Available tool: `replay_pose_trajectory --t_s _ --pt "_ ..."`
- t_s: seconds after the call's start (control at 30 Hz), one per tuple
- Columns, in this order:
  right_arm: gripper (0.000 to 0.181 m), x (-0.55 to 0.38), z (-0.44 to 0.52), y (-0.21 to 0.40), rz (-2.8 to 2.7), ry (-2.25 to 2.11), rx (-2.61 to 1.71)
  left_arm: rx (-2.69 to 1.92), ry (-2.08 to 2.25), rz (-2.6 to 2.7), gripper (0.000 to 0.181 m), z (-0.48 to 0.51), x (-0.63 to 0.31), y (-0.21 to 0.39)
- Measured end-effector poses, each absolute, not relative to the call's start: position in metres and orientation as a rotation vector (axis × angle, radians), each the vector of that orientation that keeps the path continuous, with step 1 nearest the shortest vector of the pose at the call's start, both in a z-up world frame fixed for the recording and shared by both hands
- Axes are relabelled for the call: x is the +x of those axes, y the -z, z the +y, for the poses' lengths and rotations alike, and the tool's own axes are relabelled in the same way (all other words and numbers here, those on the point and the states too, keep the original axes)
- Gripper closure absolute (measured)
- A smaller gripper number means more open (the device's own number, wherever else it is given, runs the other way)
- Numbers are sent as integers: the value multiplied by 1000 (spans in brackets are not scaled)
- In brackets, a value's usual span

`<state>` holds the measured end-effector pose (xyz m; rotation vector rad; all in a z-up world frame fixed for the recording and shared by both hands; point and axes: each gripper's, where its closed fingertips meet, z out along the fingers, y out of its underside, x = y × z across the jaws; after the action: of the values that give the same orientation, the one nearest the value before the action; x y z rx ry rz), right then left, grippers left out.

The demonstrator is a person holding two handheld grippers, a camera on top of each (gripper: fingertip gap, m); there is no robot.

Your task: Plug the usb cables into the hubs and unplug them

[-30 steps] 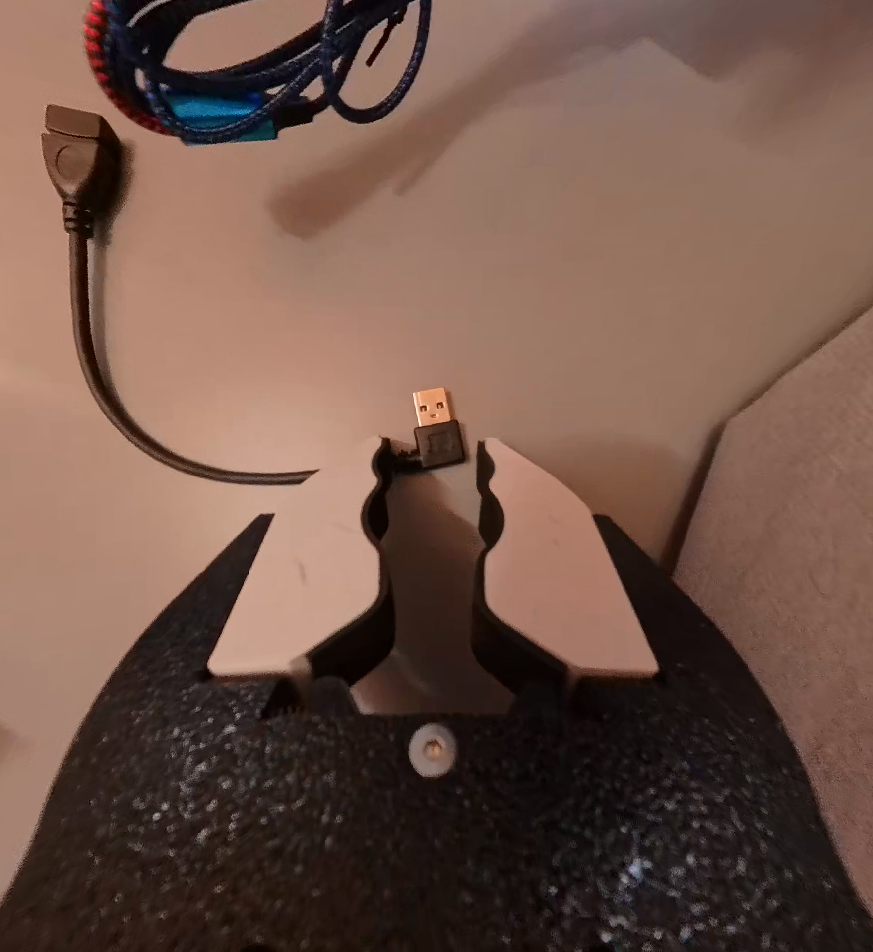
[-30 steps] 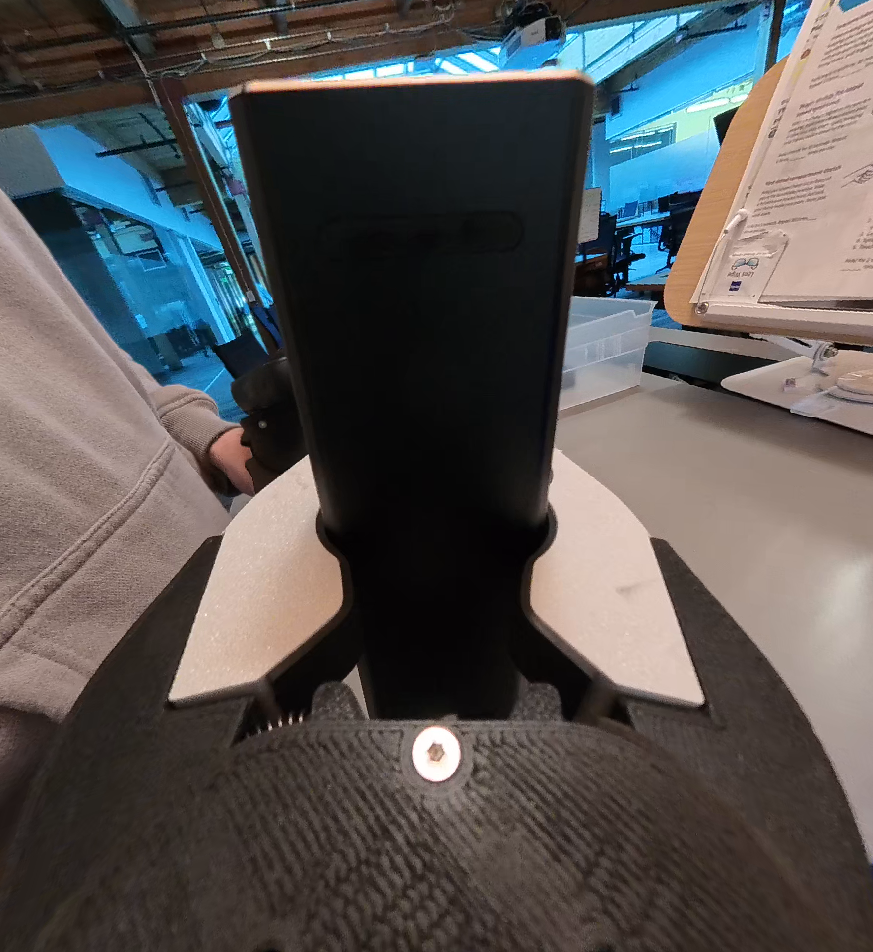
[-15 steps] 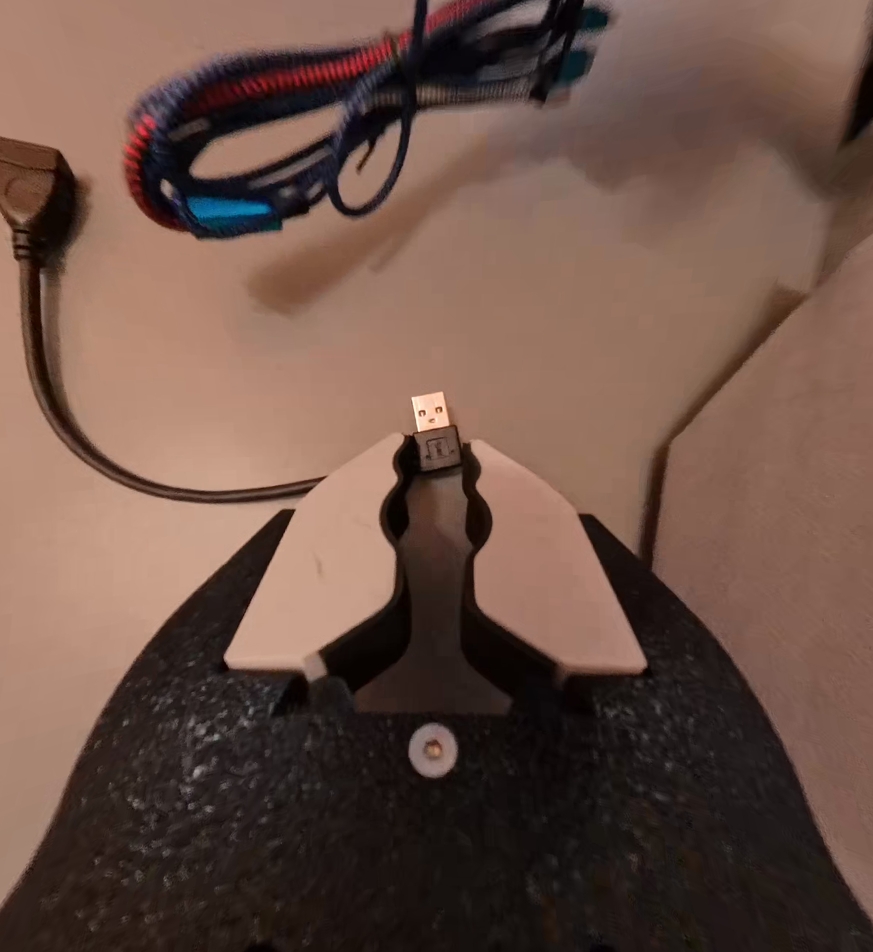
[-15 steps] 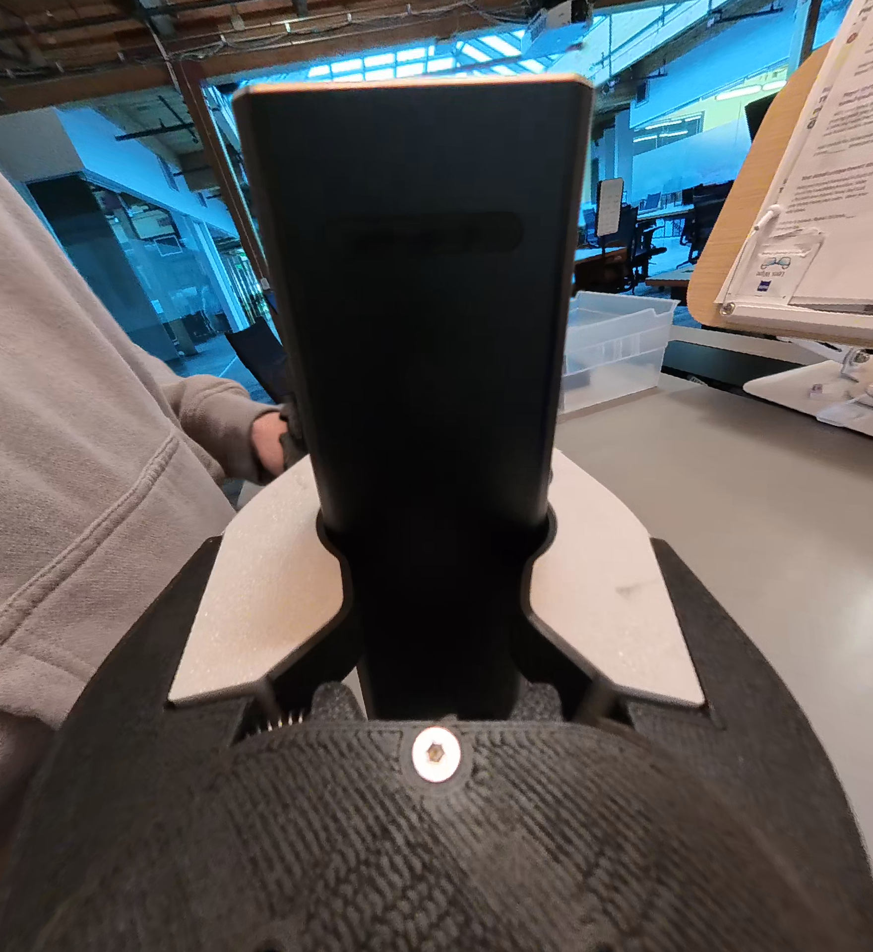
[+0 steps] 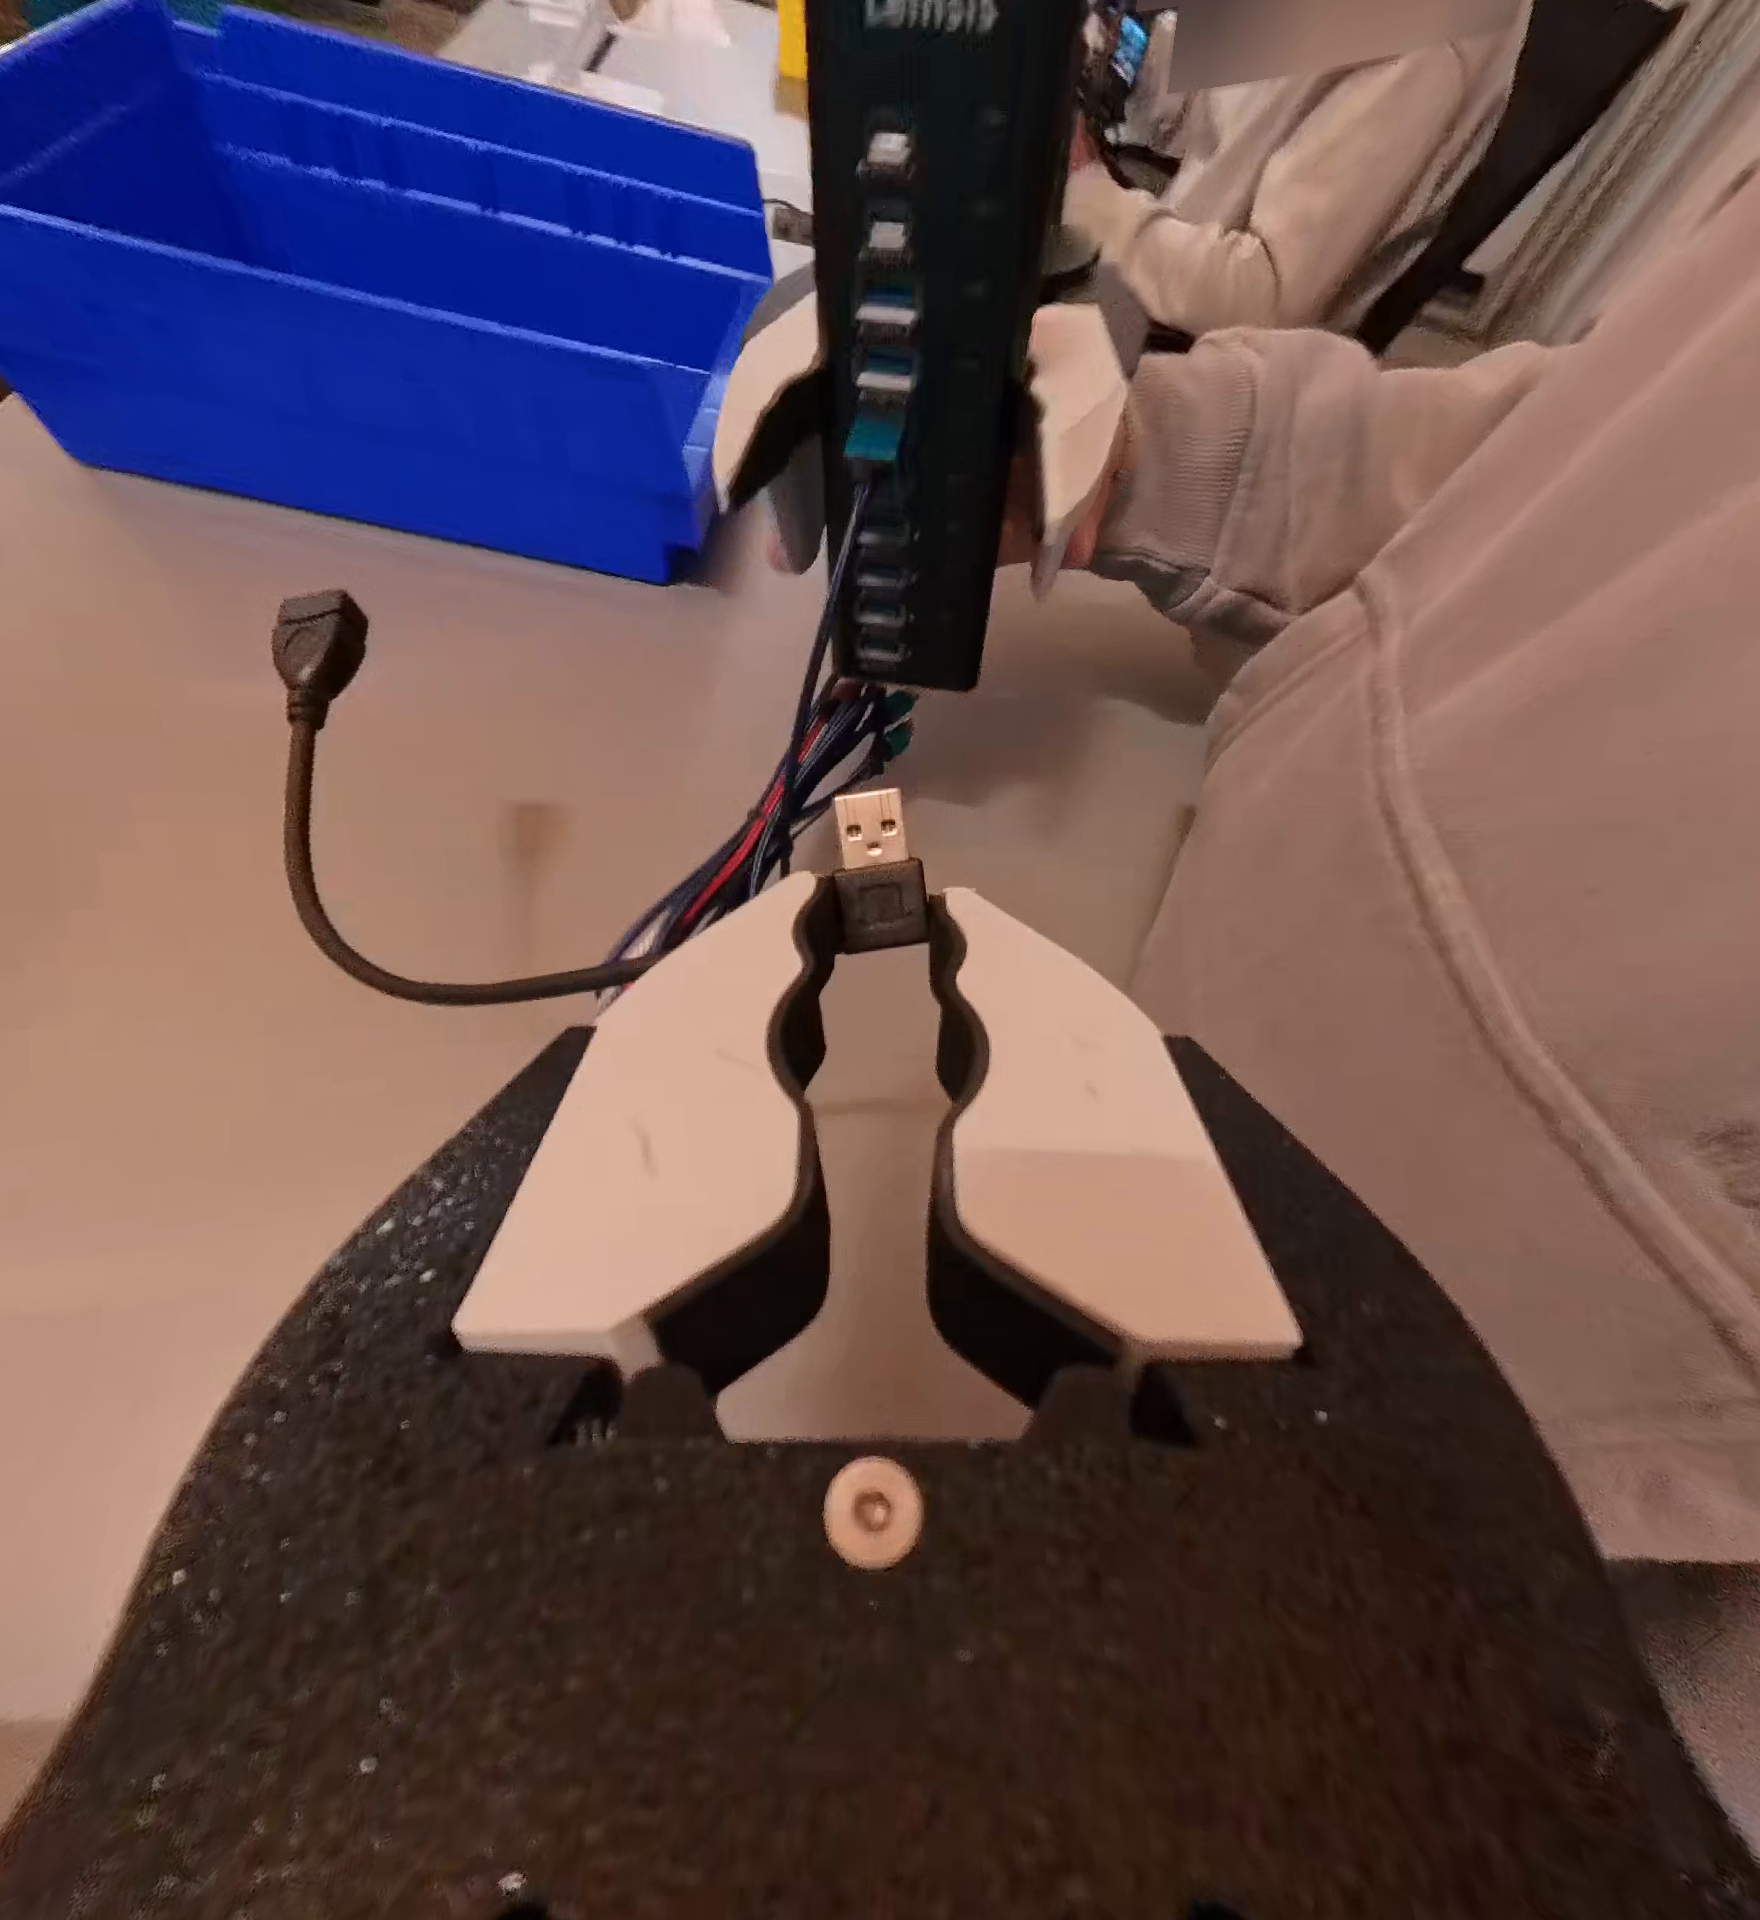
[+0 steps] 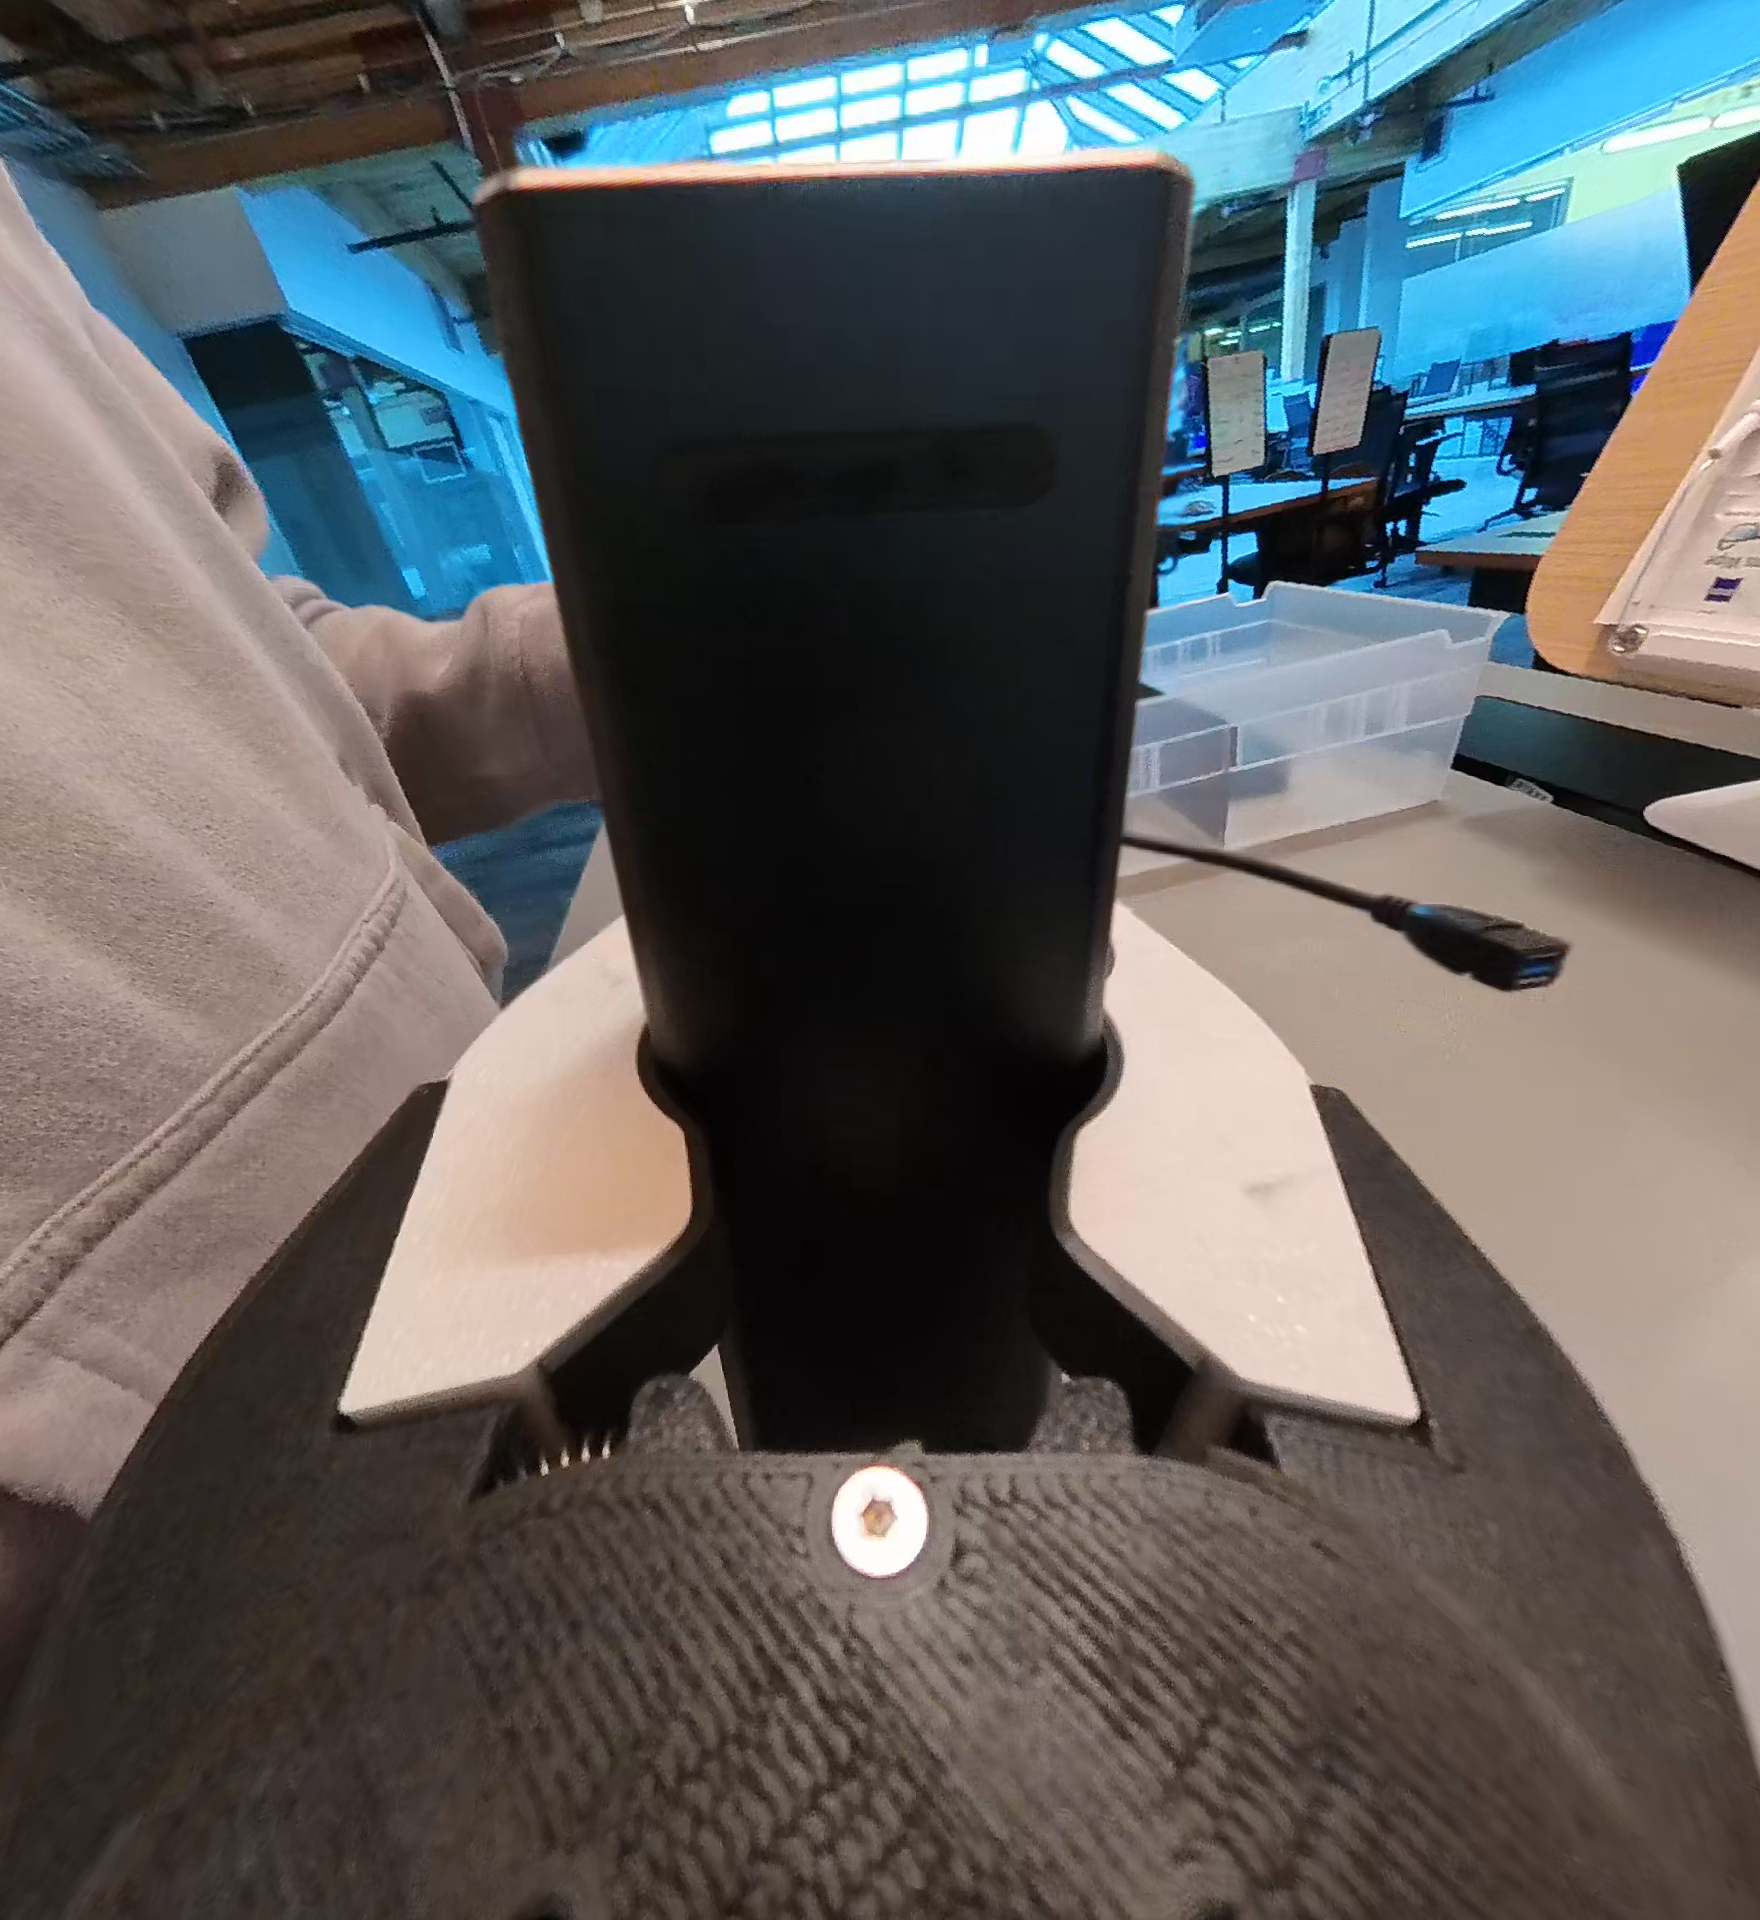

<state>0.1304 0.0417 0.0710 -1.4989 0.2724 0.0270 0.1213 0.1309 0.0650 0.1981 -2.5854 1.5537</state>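
USB plug [image 5: 877,891] pinched in left tongs [image 5: 881,914], black hub [image 6: 834,665] clamped upright in right tongs [image 6: 876,1049], plug just below hub

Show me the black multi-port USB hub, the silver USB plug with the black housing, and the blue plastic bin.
black multi-port USB hub [image 5: 943,343], left wrist view, port face.
silver USB plug [image 5: 871,828], left wrist view, metal tip.
blue plastic bin [image 5: 336,384], left wrist view, front wall.

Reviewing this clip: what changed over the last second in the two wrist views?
The left tool closed on the black USB plug, then lifted and tilted up from the table toward the black USB hub. The cable's socket end stayed on the table. The right tool stayed clamped on the hub.
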Motion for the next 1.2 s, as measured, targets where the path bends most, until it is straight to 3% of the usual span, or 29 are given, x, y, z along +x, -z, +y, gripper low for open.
replay_pose_trajectory --t_s 0.17,0.37,0.57,0.8,1.03,1.2 --pt "109 129 50 -71 250 -53 -1513 43 -1625 -2593 165 116 129 -97" --pt "109 124 43 -87 237 -115 -1394 371 -1566 -2623 165 114 162 -88" --pt "108 113 25 -113 196 -230 -1194 733 -1689 -2020 164 114 174 -107" --pt "109 116 11 -123 189 -229 -1133 766 -1646 -1530 165 118 162 -116" --pt "109 121 -5 -122 214 -157 -1184 929 -1403 -1192 164 109 160 -80" --pt "108 121 -16 -122 234 -112 -1215 1141 -1348 -1446 164 112 180 -19"
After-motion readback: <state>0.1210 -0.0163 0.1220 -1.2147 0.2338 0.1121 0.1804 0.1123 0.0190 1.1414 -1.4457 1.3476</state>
